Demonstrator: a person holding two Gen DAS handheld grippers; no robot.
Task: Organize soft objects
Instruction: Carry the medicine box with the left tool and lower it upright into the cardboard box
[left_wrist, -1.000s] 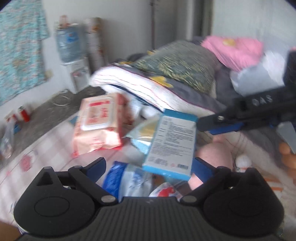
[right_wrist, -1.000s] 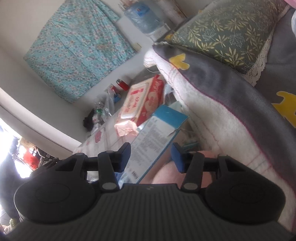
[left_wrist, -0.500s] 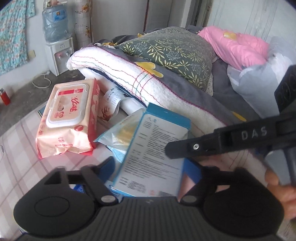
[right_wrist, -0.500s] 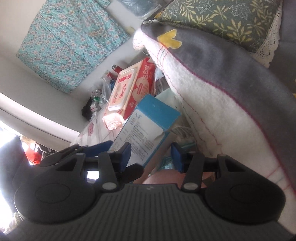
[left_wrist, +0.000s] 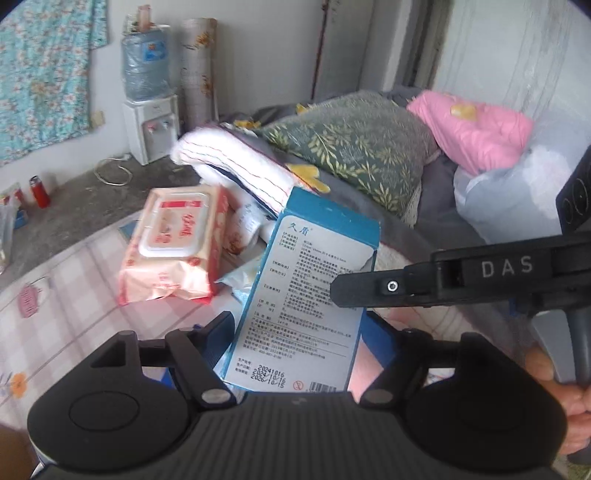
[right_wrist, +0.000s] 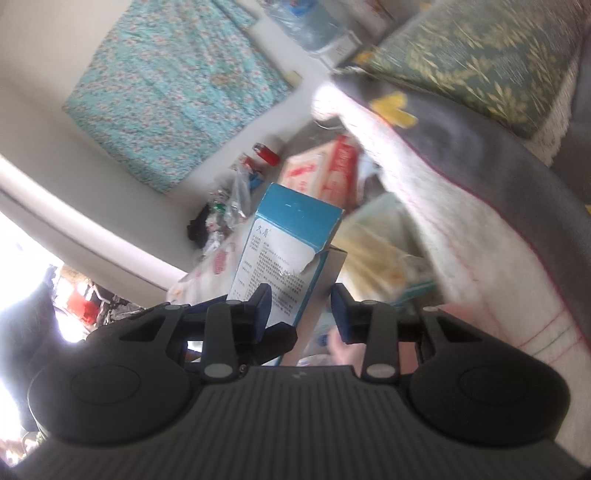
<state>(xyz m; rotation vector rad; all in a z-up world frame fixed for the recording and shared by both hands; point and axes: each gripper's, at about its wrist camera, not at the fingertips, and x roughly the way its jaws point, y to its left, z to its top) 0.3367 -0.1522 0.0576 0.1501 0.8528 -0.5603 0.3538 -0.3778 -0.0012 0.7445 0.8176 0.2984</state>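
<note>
I have the blue box (left_wrist: 310, 295) standing between my left gripper (left_wrist: 301, 332) pads, which look closed on its sides. My right gripper (right_wrist: 301, 306) has just been closing around its edge; I'd seat that before lifting clear.

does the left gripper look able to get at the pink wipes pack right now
Probably not yet: the left gripper has its jaws around the blue box, which stands between it and the wipes pack.
</note>
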